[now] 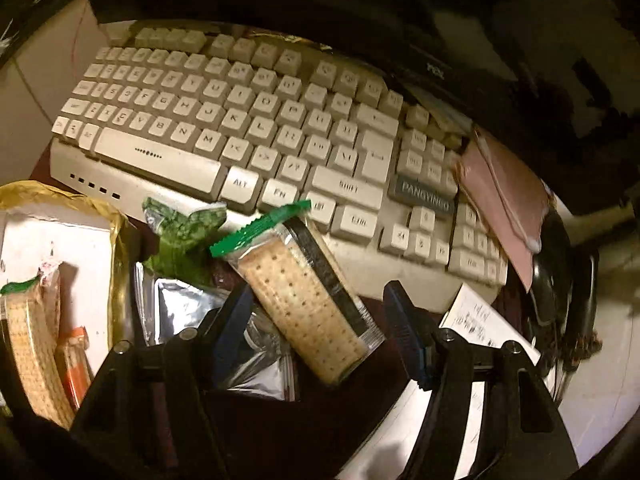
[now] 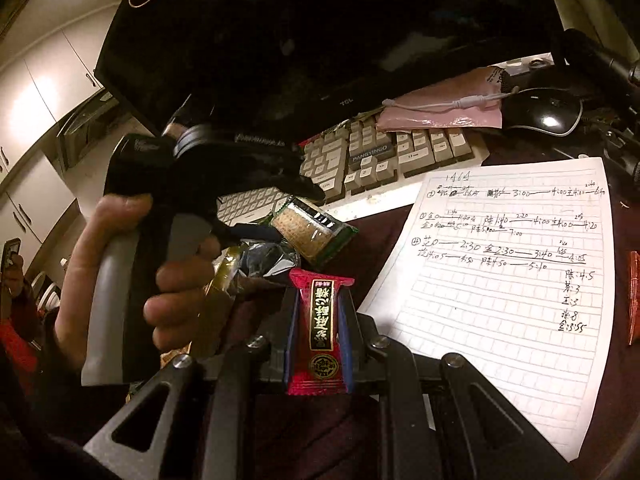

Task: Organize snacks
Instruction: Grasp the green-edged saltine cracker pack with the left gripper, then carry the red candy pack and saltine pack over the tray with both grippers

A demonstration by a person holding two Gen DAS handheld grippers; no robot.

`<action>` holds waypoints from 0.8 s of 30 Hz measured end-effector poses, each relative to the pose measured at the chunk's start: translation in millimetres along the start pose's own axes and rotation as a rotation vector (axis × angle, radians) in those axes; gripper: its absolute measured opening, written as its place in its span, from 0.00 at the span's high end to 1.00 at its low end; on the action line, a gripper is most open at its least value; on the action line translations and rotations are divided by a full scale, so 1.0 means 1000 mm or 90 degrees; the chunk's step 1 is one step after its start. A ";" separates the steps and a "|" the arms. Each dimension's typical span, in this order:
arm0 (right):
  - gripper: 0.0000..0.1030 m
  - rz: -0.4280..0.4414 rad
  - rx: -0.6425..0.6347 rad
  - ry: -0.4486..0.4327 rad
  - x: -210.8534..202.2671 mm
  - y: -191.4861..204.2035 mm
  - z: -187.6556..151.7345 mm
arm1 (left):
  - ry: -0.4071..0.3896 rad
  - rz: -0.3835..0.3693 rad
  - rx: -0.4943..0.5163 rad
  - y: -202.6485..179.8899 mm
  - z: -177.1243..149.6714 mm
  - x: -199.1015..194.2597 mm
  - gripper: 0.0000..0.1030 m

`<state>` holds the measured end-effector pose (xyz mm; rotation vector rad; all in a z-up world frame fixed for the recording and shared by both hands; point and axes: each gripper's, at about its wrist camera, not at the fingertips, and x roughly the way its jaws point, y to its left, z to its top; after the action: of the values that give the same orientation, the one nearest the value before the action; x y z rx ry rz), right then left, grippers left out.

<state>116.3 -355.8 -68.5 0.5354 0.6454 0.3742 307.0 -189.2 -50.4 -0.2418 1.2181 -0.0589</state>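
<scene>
My left gripper (image 1: 320, 312) is open around a cracker pack (image 1: 308, 300) with a green sealed end, lying between the two fingers without being pinched. The same pack (image 2: 310, 234) shows in the right wrist view, under the left gripper body (image 2: 224, 168). A green snack packet (image 1: 180, 236) and a silver foil wrapper (image 1: 192, 308) lie beside it. My right gripper (image 2: 318, 316) is shut on a red wrapped candy bar (image 2: 320, 340), held upright between the blue-edged fingers. A box (image 1: 60, 232) with gold lining at the left holds another cracker pack (image 1: 32, 352) and an orange snack (image 1: 76, 364).
A white keyboard (image 1: 240, 120) fills the desk behind the snacks, under a dark monitor (image 2: 280, 40). A pink pouch (image 2: 440, 114) lies on its right end, next to a black mouse (image 2: 544, 114). A handwritten lined sheet (image 2: 500, 280) lies at the right.
</scene>
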 end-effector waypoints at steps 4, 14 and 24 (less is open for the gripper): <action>0.84 -0.002 0.004 -0.003 -0.002 -0.001 0.000 | 0.020 0.009 -0.013 -0.003 0.002 0.001 0.31; 0.84 0.002 0.014 -0.023 -0.010 -0.004 -0.002 | 0.036 -0.012 -0.002 -0.004 0.003 0.004 0.31; 0.84 -0.002 0.031 -0.047 -0.023 -0.008 -0.005 | 0.032 0.038 -0.019 -0.007 0.005 0.008 0.34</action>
<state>97.3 -371.5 -65.8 0.5917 0.5858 0.3343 314.6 -196.3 -55.0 -0.2308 1.2756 0.0051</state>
